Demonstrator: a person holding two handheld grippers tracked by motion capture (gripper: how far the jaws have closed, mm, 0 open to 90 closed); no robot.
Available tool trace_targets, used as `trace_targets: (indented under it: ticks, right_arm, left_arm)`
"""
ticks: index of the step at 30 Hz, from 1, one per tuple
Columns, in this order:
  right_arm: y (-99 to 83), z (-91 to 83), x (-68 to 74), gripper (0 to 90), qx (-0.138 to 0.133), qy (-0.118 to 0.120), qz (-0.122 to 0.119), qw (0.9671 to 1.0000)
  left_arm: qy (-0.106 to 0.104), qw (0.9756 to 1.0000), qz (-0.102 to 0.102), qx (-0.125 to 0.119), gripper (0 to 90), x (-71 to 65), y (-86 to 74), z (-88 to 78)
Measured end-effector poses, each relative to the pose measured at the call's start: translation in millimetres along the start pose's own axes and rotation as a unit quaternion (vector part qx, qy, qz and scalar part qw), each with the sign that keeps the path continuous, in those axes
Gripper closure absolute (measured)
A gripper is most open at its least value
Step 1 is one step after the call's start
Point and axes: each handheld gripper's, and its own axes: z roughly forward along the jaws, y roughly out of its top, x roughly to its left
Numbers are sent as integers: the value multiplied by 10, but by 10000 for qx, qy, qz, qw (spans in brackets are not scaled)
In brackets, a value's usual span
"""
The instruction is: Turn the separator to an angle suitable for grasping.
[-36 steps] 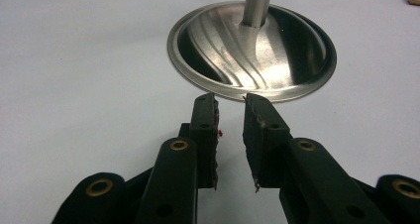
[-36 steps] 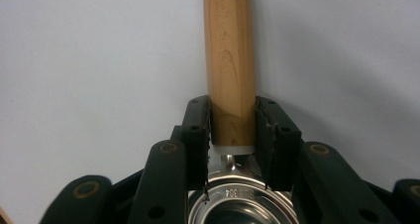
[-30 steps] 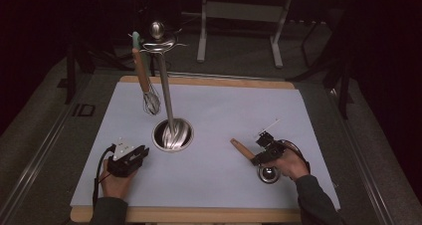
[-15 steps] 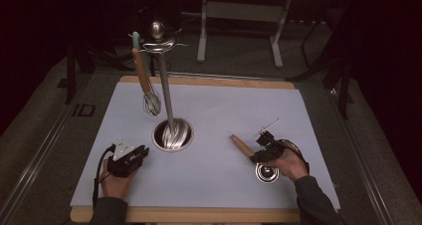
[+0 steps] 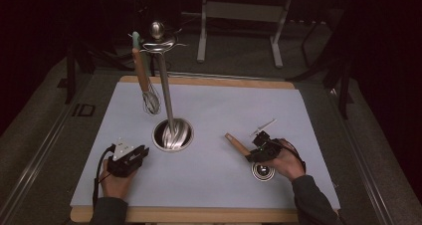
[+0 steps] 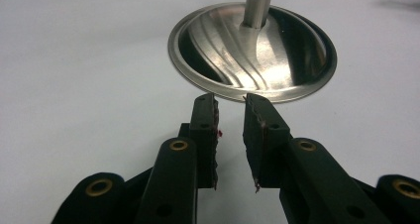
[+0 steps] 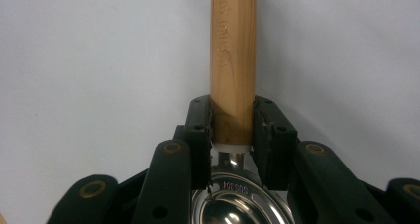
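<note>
A wooden-handled ladle (image 7: 233,60) is pinched by the right claw (image 7: 233,130) low on its handle, just above the white collar where the wood meets the metal. Both pads are pressed against the wood. The ladle's shiny bowl is seen directly beneath the jaws in the right gripper view, stamped lettering on its neck. In the high view the right claw (image 5: 260,152) is held at the near right of the table (image 5: 308,115), with the ladle (image 5: 237,144) handle pointing up-left across the pale mat and its round bowl lying below the hand; whether the ladle rests on the mat or is raised just off it cannot be told.

The left claw (image 6: 230,130) is held spread a little, with nothing between its pads, low over the mat. Just ahead of its tips the round steel base of a utensil stand (image 6: 257,50) is seen. In the high view the left claw (image 5: 128,158) is at the near left, near the utensil stand (image 5: 166,100), whose pole rises from mid-table. A whisk (image 5: 145,80) with a wooden handle is hung from the stand's top hooks.
</note>
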Motion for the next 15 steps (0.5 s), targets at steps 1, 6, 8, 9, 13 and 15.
trace_targets:
  ticks: [1,6,8,9,13,15]
  right_arm:
    - [10,-11,14,706,-86,4,-59,9999]
    - [32,-34,45,706,-222,73,-287,9993]
    - [48,-55,68,707,-371,82,-461,9982]
    - [54,-62,74,706,-393,91,-488,9980]
    - [72,-77,92,707,-449,73,-597,9972]
    - [83,-85,101,706,-480,49,-659,9967]
  left_arm:
    - [1,10000,5,2,756,0,0,0]
    - [-3,10000,0,-2,756,0,0,1]
    - [-2,10000,2,0,756,0,0,1]
    - [-2,10000,2,0,756,0,0,1]
    - [4,10000,5,2,756,-1,0,1]
    - [4,10000,5,2,756,-1,0,1]
